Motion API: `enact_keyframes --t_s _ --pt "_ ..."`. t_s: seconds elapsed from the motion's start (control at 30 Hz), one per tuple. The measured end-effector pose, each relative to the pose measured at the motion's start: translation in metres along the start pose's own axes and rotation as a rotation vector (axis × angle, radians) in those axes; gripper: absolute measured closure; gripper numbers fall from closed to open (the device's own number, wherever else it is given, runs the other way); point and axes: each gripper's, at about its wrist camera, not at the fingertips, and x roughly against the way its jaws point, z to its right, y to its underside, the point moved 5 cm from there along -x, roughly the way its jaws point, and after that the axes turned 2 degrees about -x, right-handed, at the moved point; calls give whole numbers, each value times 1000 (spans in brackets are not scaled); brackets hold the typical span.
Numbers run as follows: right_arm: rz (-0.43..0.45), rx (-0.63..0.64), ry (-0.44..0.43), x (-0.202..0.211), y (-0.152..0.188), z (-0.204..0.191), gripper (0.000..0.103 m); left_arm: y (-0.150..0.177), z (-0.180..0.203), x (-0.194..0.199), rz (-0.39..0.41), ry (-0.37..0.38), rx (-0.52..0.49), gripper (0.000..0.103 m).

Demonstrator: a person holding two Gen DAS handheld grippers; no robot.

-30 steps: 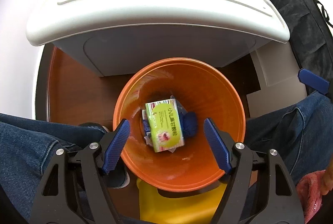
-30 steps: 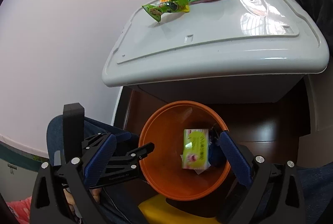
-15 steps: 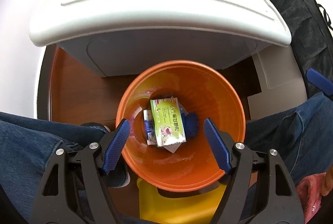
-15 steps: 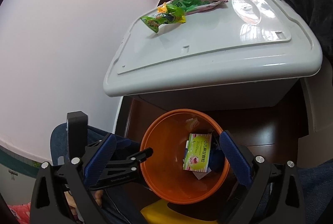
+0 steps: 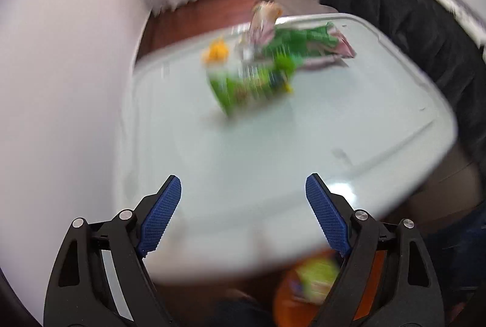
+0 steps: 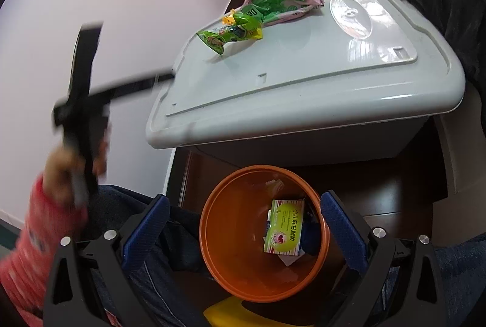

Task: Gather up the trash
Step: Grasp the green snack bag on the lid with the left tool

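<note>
On the white bin lid lie green wrappers; left gripper fingers are opening, empty; right gripper fingers released.

One orange bin, one grey lidded box, two tongs, about three wrappers, one green carton

Left wrist view smeared throughout: green wrapper print unreadable, orange bin half hidden under the lid edge and cut off at the bottom (left gripper also blurred, tip obscured, in right wrist view).
</note>
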Motion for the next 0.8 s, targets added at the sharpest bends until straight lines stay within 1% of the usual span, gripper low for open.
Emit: enact_keyframes --t_s 0.03,0.1,0.13,0.2,0.23,0.3,0.4,0.47,0.5,0.53,0.6,0.63,0.7,0.73,0.8 --pt "-7 -10 -8 -2 0 2 5 -13 1 -9 10 -29 -84 21" --pt "-19 -36 -17 -5 0 8 5 -31 5 -28 3 -58 -211 21" --pt "-24 -46 -21 -7 0 10 5 -41 10 -45 -20 -45 -295 21" --pt "-30 -65 -23 -9 0 15 5 -52 17 -67 -53 -38 -384 21" --pt "-33 -72 -25 -11 -1 17 5 -58 22 -83 -66 -33 -451 21" --pt "-42 -84 -21 -14 -2 21 5 -67 25 -107 -98 -32 -501 21" --pt "-57 -104 -24 -18 -3 26 5 -78 27 -139 -149 3 -492 21" --pt "-64 -109 -28 -21 -4 27 5 -80 27 -150 -165 7 -495 29" --pt "-66 -109 -28 -22 -5 27 5 -80 27 -155 -174 14 -494 41" --pt "-68 -108 -30 -23 -5 26 5 -80 26 -158 -174 16 -488 43" --pt "-71 -106 -35 -24 -5 25 5 -79 24 -155 -140 44 -455 50" --pt "-73 -104 -37 -25 -5 25 5 -79 23 -152 -128 66 -433 56" --pt "-75 -103 -41 -25 -4 23 5 -77 15 -141 -100 128 -355 58" --pt "-72 -101 -42 -24 -4 22 5 -76 15 -138 -89 153 -332 58" --pt "-60 -91 -43 -22 -4 20 5 -70 9 -129 -64 177 -282 58"
